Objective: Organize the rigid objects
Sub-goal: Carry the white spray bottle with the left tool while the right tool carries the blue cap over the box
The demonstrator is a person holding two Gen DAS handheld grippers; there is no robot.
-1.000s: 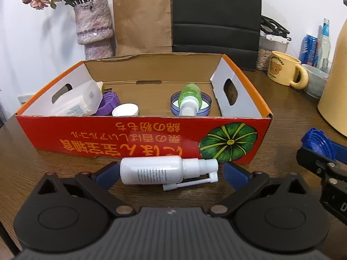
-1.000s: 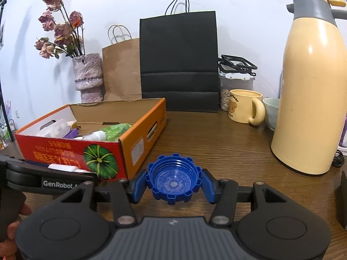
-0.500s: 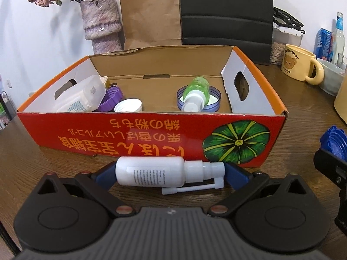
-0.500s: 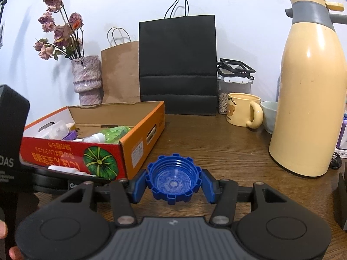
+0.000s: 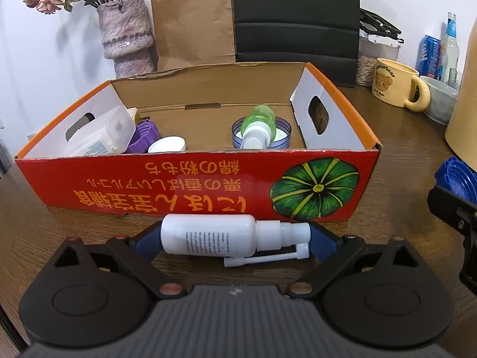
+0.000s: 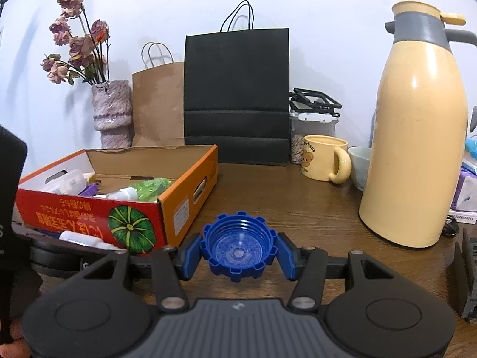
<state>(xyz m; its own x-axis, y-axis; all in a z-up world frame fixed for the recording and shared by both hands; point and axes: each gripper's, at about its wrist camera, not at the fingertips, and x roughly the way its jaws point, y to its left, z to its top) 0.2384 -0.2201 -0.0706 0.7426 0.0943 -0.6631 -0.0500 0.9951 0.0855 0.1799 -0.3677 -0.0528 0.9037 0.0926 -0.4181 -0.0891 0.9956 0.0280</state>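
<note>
My left gripper is shut on a white spray bottle, held lying sideways just in front of the red cardboard box. The box holds a green spray bottle on a blue lid, a white bottle, a purple cap and a white cap. My right gripper is shut on a blue ribbed cap, held above the table to the right of the box. The blue cap also shows at the right edge of the left wrist view.
A large cream thermos stands on the right. A yellow bear mug, a pale bowl, a black paper bag, a brown paper bag and a vase of dried flowers line the back of the wooden table.
My left gripper has risen with the white spray bottle, looking further down into the box. My right gripper with the blue cap has barely moved.
</note>
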